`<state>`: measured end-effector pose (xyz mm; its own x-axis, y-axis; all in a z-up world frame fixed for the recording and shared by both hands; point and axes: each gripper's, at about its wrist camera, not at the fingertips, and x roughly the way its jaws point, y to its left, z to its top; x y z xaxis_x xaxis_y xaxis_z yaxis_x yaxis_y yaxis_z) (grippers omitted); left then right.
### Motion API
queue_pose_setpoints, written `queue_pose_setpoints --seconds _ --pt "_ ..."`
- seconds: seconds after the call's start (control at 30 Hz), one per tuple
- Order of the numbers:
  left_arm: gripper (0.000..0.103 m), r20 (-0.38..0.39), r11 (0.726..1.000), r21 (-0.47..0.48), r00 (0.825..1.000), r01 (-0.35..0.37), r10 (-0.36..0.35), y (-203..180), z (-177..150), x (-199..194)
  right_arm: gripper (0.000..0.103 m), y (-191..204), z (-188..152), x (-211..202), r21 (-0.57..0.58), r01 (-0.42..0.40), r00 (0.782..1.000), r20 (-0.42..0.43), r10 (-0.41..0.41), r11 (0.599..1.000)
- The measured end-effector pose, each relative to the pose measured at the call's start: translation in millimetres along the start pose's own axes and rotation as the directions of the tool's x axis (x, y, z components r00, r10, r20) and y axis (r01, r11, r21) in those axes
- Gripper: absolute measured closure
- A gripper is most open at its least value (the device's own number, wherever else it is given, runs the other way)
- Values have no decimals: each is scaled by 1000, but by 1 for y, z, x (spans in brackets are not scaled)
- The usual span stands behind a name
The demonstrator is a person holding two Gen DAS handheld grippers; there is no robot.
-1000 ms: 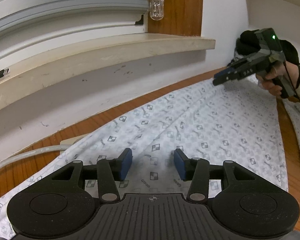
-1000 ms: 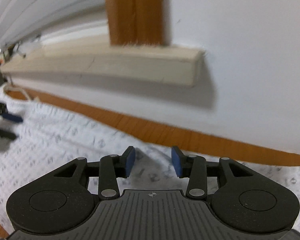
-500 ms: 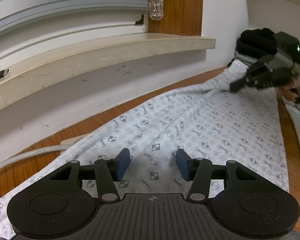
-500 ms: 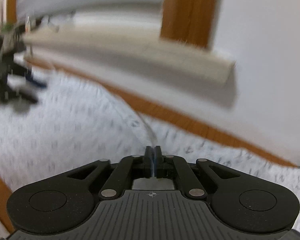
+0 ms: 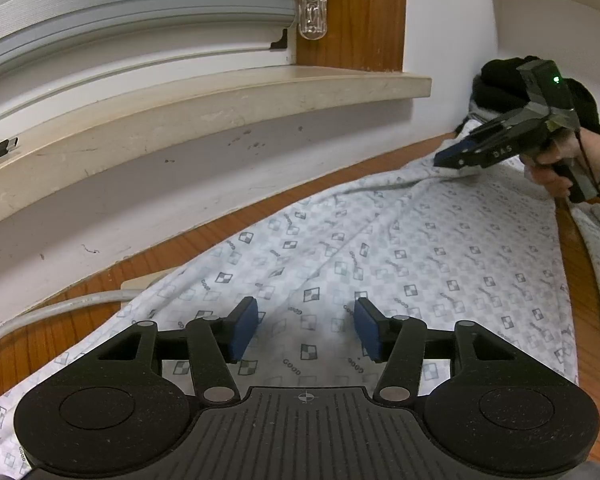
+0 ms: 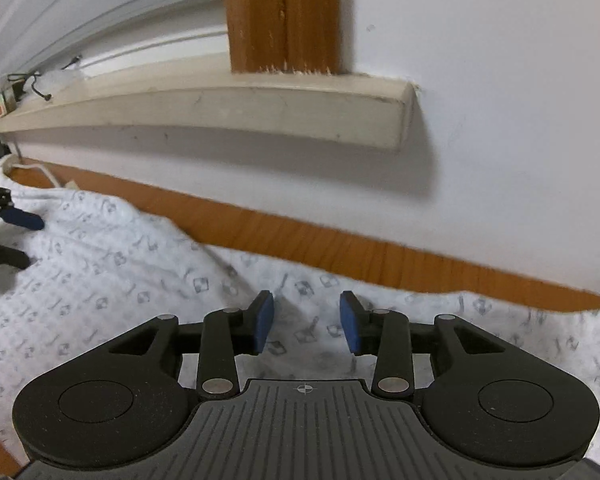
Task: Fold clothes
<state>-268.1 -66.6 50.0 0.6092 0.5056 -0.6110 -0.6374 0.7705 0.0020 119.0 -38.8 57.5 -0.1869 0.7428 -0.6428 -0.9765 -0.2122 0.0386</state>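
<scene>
While the patterned white garment [image 5: 440,264] lies spread over the wooden tabletop [image 5: 220,232], the left gripper [image 5: 306,330] hangs just above its near part, jaws moderately wide with nothing pinched between them. Farther along the cloth, near its far edge, a hand [image 5: 556,164] holds the right gripper [image 6: 306,322]; its own camera shows the jaws apart over the fabric, gripping nothing. Beyond both, a pale window sill [image 5: 260,92] juts from the white wall.
</scene>
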Motion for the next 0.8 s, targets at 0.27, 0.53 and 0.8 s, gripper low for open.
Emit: queue_pose_setpoints --seconds 0.27,0.53,0.8 --pt "43 -1 1000 -1 1000 1 -1 -1 0 0 102 -23 12 -2 85 273 938 197 -285 958" --pt "40 -2 1000 -1 1000 1 -1 -1 0 1 59 -64 -9 -22 186 112 984 117 -135 976" --pt "40 0 1000 1 1000 -1 1 -1 -1 2 80 -23 -7 1 36 2 999 33 -3 999"
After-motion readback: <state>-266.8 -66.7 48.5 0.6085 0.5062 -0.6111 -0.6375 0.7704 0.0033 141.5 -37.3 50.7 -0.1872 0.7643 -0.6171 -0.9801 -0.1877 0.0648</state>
